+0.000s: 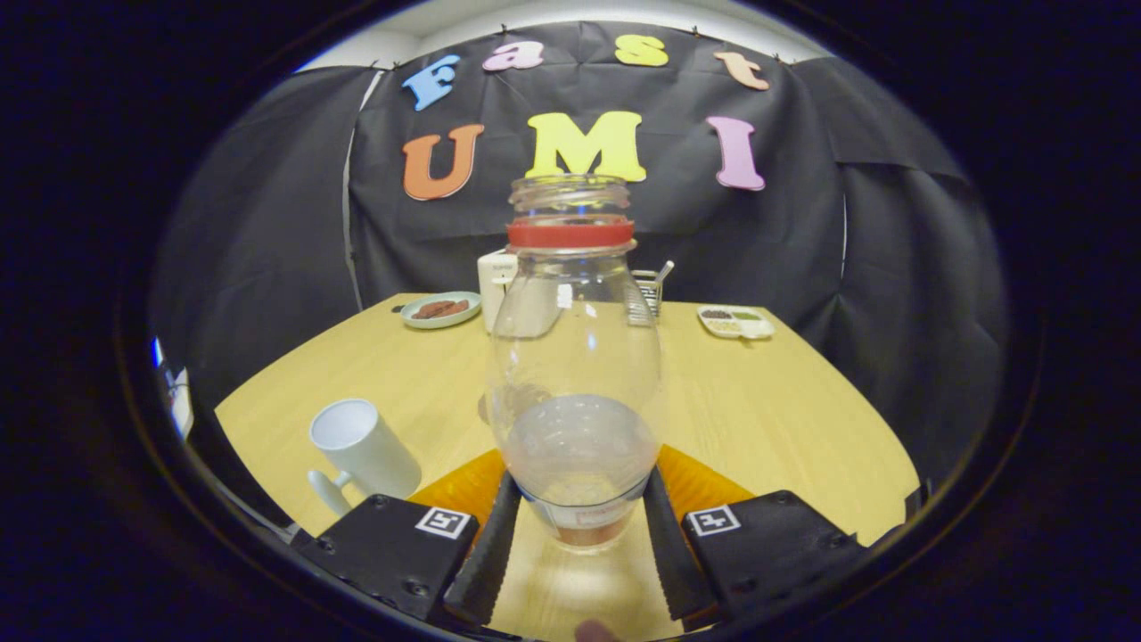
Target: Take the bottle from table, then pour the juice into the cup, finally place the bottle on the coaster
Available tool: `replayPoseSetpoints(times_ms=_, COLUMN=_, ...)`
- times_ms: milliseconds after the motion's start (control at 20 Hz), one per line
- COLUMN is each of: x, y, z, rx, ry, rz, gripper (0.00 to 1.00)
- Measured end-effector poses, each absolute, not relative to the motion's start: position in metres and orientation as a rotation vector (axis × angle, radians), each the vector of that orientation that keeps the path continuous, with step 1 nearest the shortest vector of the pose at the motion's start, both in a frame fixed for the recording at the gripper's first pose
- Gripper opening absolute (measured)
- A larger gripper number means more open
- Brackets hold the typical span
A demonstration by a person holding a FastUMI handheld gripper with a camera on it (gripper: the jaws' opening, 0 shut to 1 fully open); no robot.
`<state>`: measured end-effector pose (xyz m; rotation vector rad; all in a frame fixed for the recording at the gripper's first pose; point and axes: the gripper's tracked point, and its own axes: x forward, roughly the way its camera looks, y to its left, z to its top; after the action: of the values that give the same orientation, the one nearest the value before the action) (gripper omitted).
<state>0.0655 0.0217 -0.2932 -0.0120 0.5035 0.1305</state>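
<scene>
Clear glass bottle (575,374) pinched upright between gripper (578,526) fingers.
Cap off, red neck ring, little reddish juice at bottom; white mug (364,448) tilted alongside on wooden table (784,410).

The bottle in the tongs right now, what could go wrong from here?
1. The tongs pinch the clear bottle only near its base, so the tall body could tip or slip when tilted.
2. Its neck has no cap, so a quick swing toward the white cup could spill the little juice left.
3. The orange coaster sits partly hidden behind the bottle, so placing could miss it.

Gripper (578,535) fingers (486,553) clamped tight
</scene>
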Motion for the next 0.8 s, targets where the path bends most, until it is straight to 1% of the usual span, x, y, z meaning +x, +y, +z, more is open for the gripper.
replayPoseSetpoints(times_ms=200, x=0.060, y=0.011, z=-0.270, rx=-0.087, ry=0.464, rz=0.099, gripper=0.74)
replayPoseSetpoints(times_ms=450, x=0.052, y=0.011, z=-0.254, rx=-0.249, ry=0.478, rz=0.085, gripper=0.74)
replayPoseSetpoints(times_ms=800, x=0.048, y=0.012, z=-0.245, rx=-0.444, ry=0.470, rz=0.055, gripper=0.74)
